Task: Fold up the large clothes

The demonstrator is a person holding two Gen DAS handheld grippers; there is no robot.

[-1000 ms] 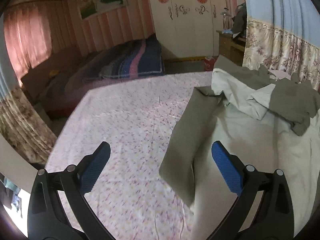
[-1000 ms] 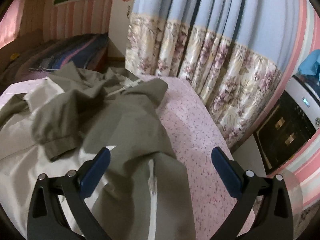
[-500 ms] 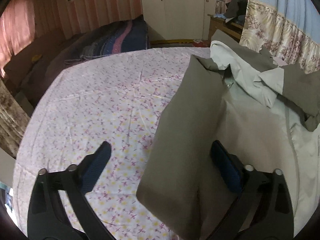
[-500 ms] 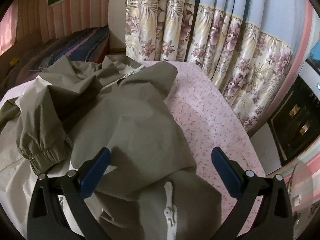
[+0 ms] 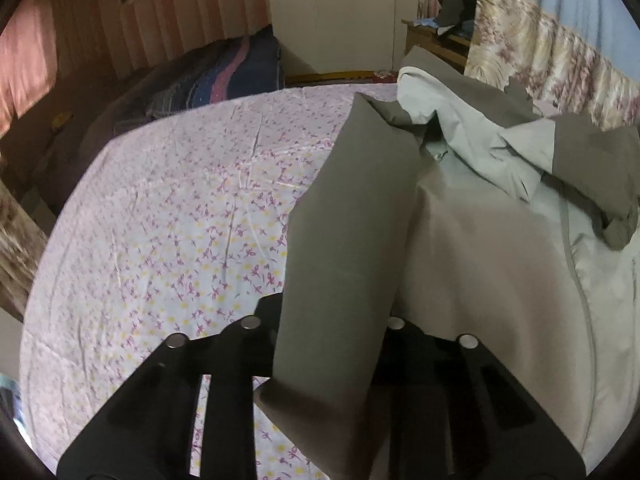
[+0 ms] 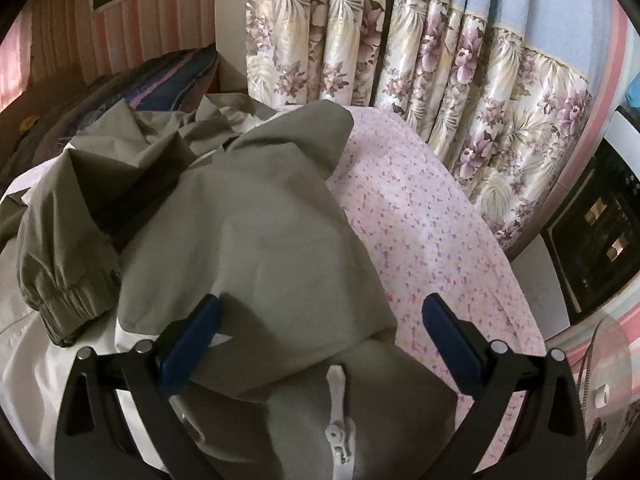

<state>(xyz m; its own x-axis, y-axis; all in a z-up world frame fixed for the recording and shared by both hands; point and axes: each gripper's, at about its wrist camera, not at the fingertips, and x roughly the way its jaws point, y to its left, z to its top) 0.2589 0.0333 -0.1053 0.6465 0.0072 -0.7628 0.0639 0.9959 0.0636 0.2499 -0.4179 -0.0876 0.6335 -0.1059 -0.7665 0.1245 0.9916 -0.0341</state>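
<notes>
Left wrist view: the left hand-held gripper [image 5: 326, 344], spread wide a moment ago, now pinches the jacket [image 5: 352, 240] edge; the right hand-held gripper [image 6: 320, 344] hovers open, so folding can begin

I'm looking into a home bedroom. A bed sheet [image 5: 168, 216] with small purple flowers is covering the wide surface under my left camera. At 11 o'clock a striped blanket [image 5: 224, 76] is lying by a pink striped wall [image 5: 168, 28], and at 12 o'clock a white wardrobe [image 5: 340, 12] is standing. Floral curtains [image 6: 420, 60] are hanging at 12 o'clock in my right camera.
</notes>
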